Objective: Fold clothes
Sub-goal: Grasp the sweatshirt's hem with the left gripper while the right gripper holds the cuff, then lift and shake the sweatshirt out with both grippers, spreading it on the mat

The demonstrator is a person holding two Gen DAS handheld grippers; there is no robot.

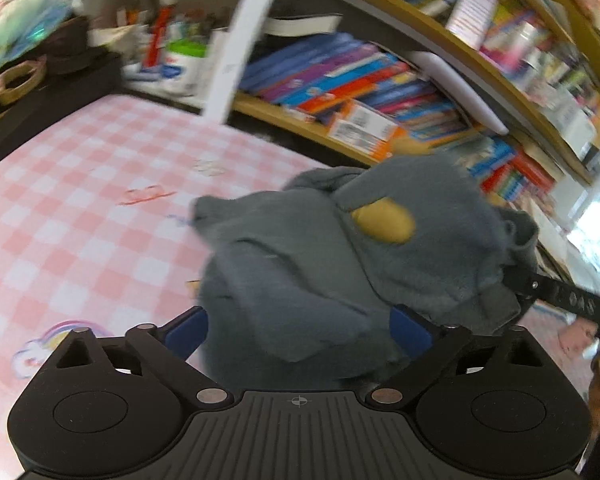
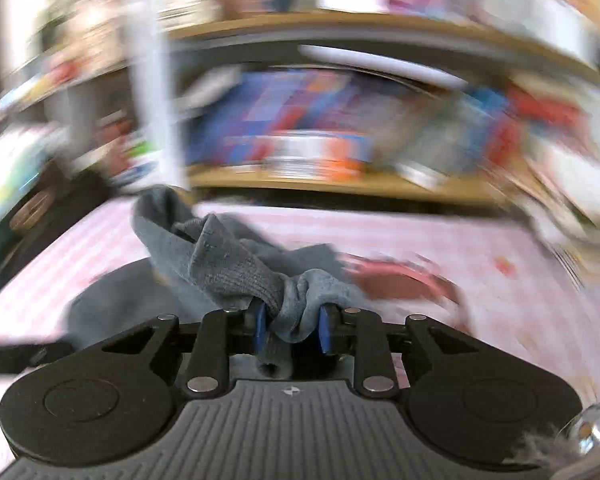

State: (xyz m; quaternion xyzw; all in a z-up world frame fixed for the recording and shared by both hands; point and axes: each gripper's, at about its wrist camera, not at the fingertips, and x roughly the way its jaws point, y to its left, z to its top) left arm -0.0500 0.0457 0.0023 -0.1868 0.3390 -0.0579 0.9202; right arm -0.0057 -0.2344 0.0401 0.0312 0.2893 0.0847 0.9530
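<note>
A grey fleece garment [image 1: 332, 264] with a yellow patch [image 1: 384, 222] hangs bunched in the air over the pink checked tablecloth [image 1: 80, 208]. My left gripper [image 1: 300, 334] is open, its blue pads [image 1: 186, 336] wide apart with the grey cloth lying between them. In the right wrist view my right gripper [image 2: 292, 328] is shut on a ribbed edge of the same grey garment [image 2: 236, 264], which bunches up and trails to the left. The right gripper also shows as a black bar at the right of the left wrist view [image 1: 572, 300].
Wooden bookshelves [image 1: 380, 92] packed with books run along the far side of the table. A white post [image 1: 244, 40] stands at the table's back edge. A pink garment [image 2: 404, 280] lies on the cloth to the right. Clutter and a basket [image 1: 16, 80] sit at far left.
</note>
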